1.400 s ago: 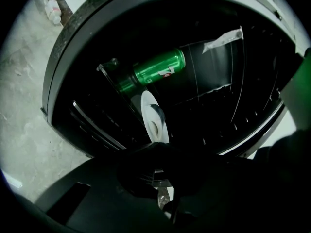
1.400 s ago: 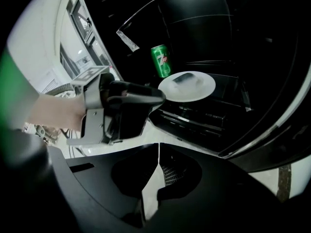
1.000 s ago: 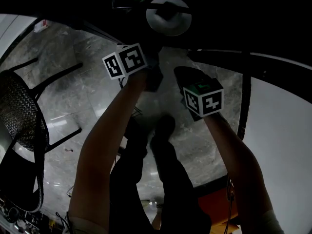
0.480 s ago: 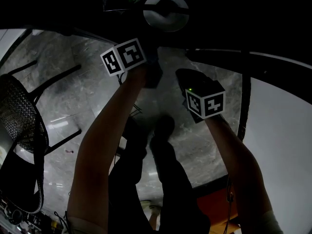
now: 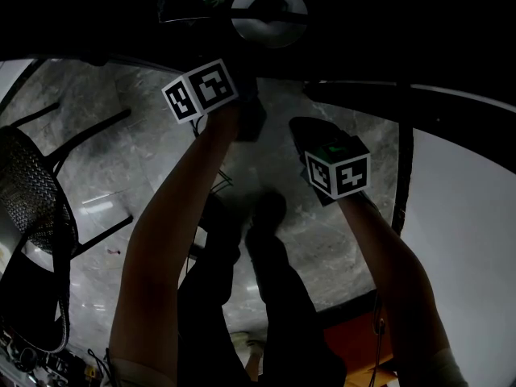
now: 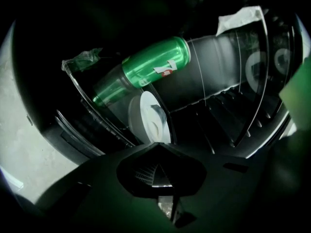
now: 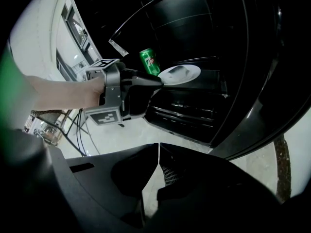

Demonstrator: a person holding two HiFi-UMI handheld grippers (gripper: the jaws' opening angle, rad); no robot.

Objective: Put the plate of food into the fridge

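White plate (image 7: 183,74) set on glass shelf (image 6: 214,76) beside green 7UP can (image 6: 154,69)

A small heap of food is seen on the plate, which rests inside the open fridge (image 7: 194,23) just beside the upright can. The left gripper (image 7: 158,81) is clenched, its tips brought against the plate's rim near the can; whether the rim is pinched cannot be told. The right gripper (image 7: 158,148) is held well apart from the can, clamped together on nothing
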